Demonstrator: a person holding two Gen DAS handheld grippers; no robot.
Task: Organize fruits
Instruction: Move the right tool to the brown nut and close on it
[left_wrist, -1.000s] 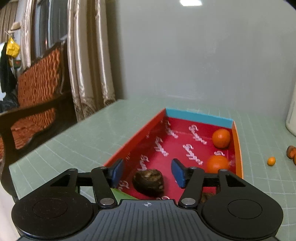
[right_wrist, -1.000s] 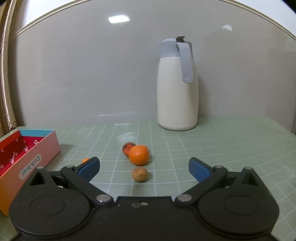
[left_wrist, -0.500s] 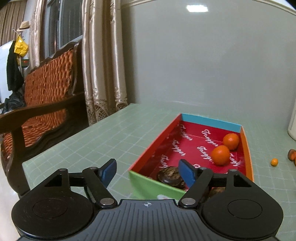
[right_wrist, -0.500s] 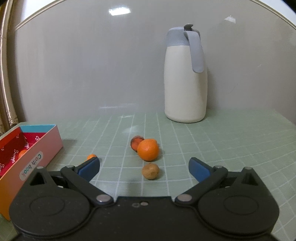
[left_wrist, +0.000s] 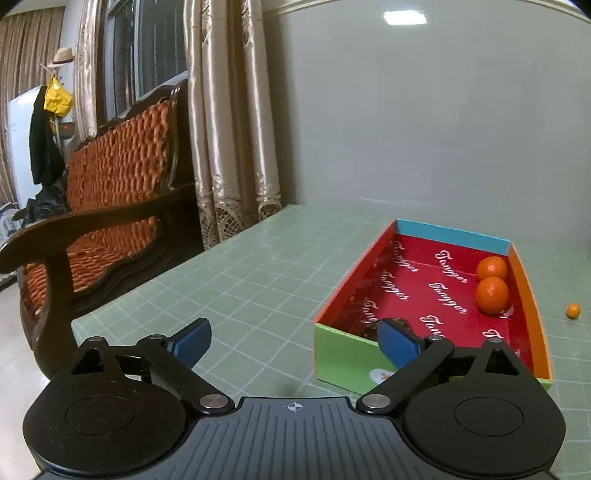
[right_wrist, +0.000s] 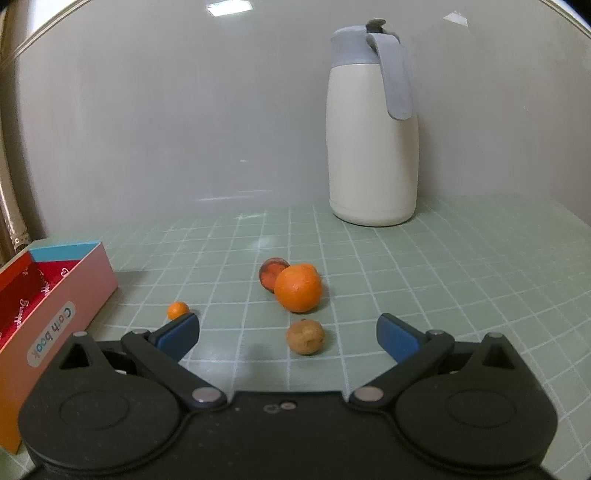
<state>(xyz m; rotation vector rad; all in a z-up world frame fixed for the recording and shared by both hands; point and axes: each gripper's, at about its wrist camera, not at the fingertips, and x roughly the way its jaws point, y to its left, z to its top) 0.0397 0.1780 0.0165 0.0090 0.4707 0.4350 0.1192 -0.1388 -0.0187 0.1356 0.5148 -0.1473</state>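
Note:
A colourful cardboard box (left_wrist: 347, 354) with a red inside holds two oranges (left_wrist: 492, 294) and a dark brown fruit (left_wrist: 369, 330), half hidden by my finger. My left gripper (left_wrist: 295, 341) is open and empty, above the table just left of the box's near end. In the right wrist view my right gripper (right_wrist: 288, 334) is open and empty, with a small brown fruit (right_wrist: 306, 336) just ahead between its fingers. Beyond lie an orange (right_wrist: 298, 288), a reddish-brown fruit (right_wrist: 271, 272) and a tiny orange (right_wrist: 178, 310). The box (right_wrist: 55, 314) is at left.
A white thermos jug (right_wrist: 373, 147) stands at the back right of the green gridded table (right_wrist: 443, 277). A wooden bench with orange cushions (left_wrist: 110, 206) and curtains (left_wrist: 229, 129) stand past the table's left edge. The tiny orange also shows right of the box (left_wrist: 573, 311).
My left gripper has drawn back out of the box, moved left and opened wider, leaving the dark fruit inside. My right gripper has moved closer to the loose fruits.

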